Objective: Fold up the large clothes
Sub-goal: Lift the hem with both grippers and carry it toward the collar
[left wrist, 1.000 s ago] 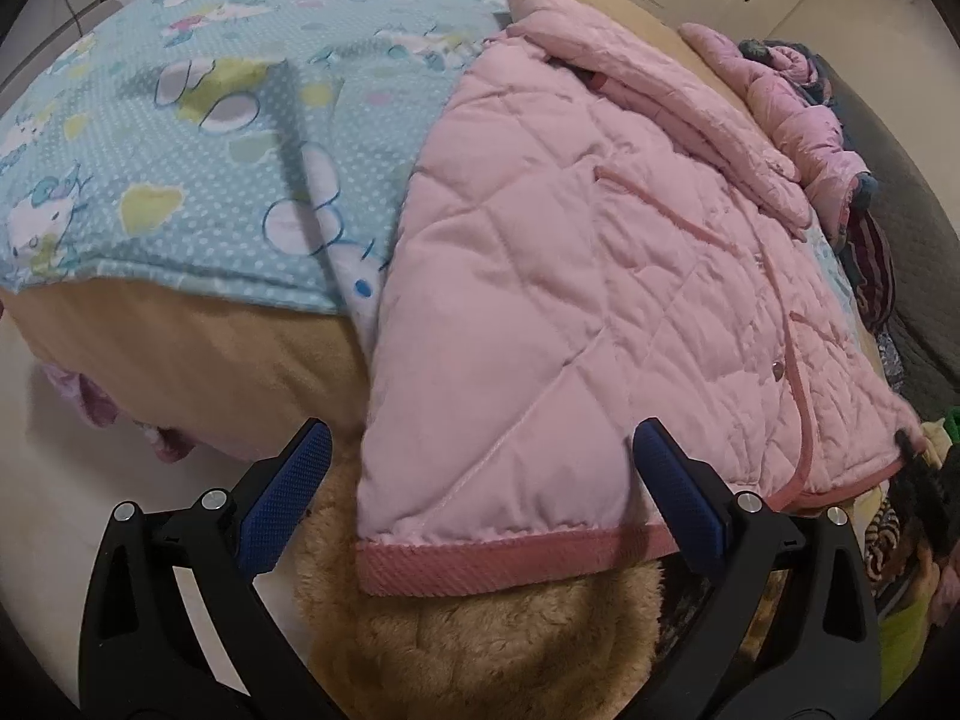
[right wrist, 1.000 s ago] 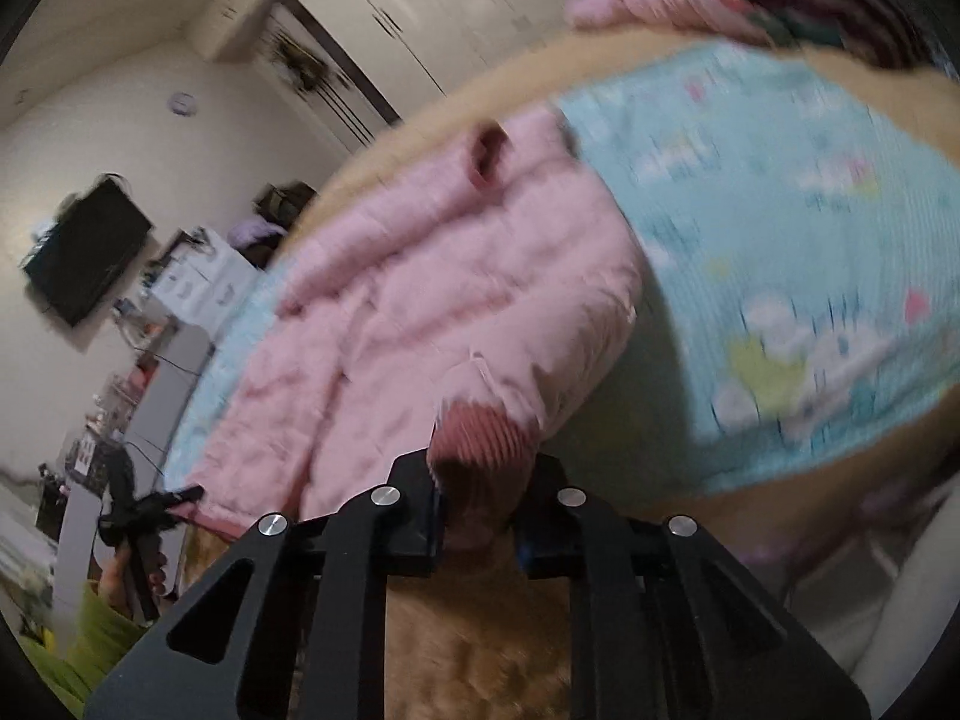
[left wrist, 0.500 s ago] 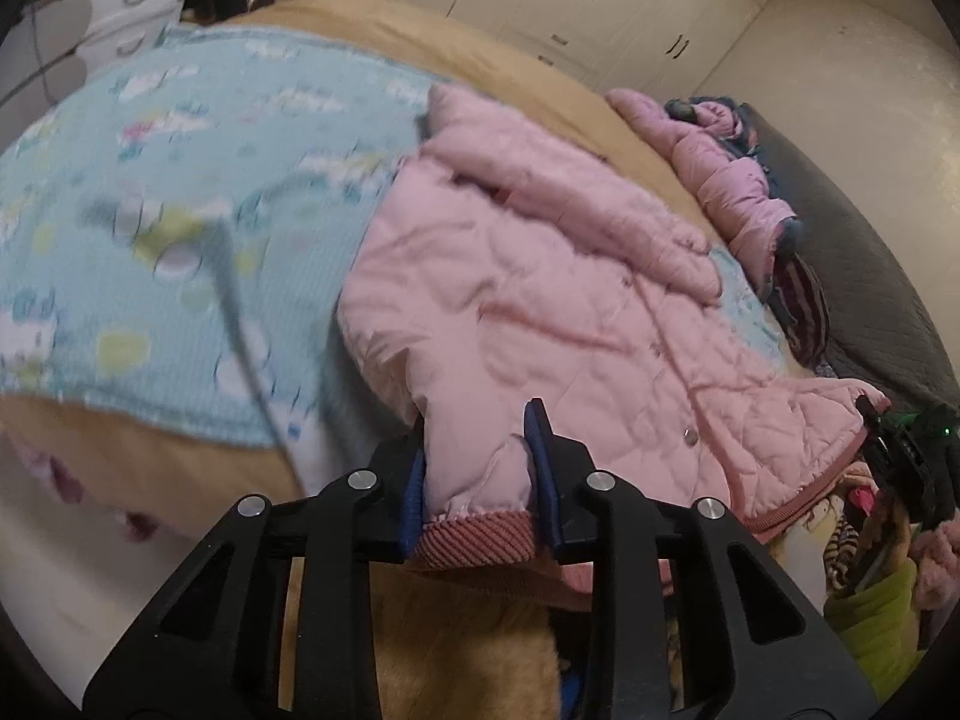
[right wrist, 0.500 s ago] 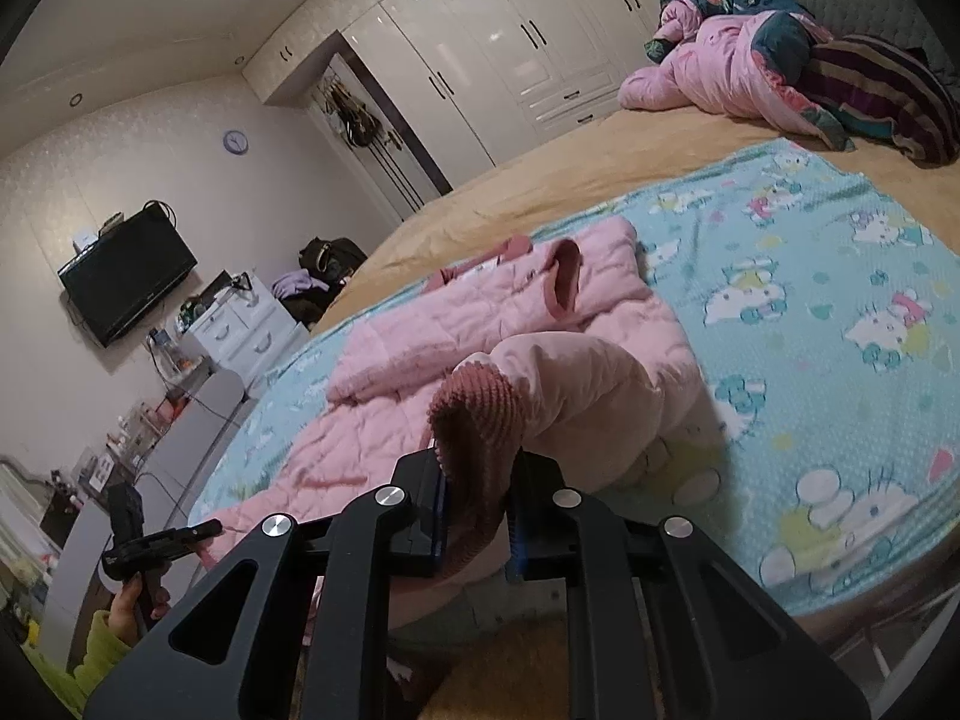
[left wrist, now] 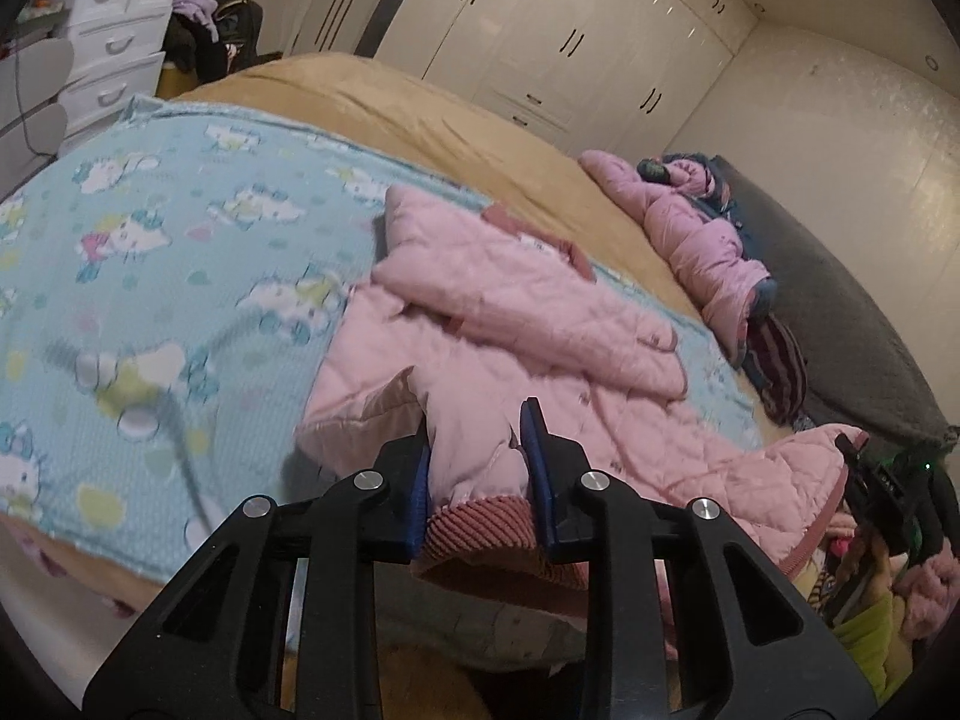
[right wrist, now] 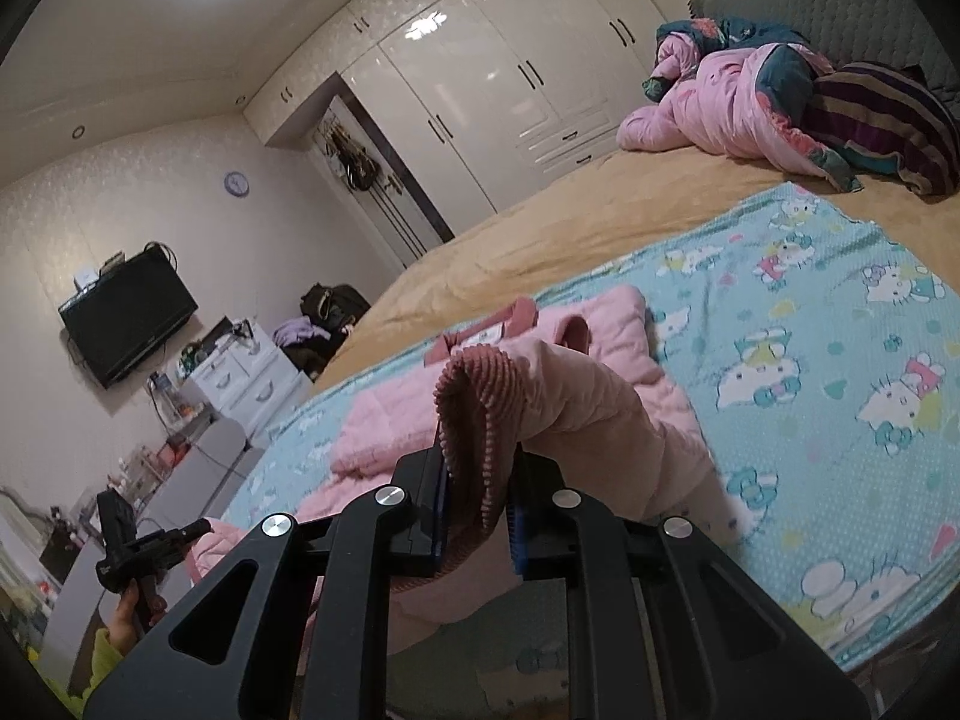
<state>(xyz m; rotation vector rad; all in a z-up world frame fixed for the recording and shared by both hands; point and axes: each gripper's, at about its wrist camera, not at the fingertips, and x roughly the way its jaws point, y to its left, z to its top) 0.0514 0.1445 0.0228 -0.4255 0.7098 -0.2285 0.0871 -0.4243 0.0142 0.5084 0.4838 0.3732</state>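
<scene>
A pink quilted jacket (left wrist: 510, 312) lies on a blue cartoon-print blanket (left wrist: 150, 252) spread over the bed. My left gripper (left wrist: 477, 420) has its jaws closing, and the blue pads press on the jacket's ribbed hem (left wrist: 480, 531), lifted off the bed edge. My right gripper (right wrist: 480, 456) is shut on a ribbed cuff (right wrist: 474, 408) of the same jacket (right wrist: 606, 420), held up above the blanket (right wrist: 840, 390). Each view shows the other gripper at the jacket's far corner: the right one (left wrist: 846, 450), the left one (right wrist: 198, 527).
A heap of pink and striped clothes (left wrist: 702, 228) lies by the grey headboard (left wrist: 840, 312). The tan bed cover (left wrist: 420, 114) stretches beyond the blanket. White wardrobes (left wrist: 570, 42) line the back wall. White drawers (left wrist: 114, 42) and a wall TV (right wrist: 129, 318) stand past the bed.
My left gripper went from wide open around the hem to shut on it. Both grippers rose and lifted the jacket's near edge off the bed.
</scene>
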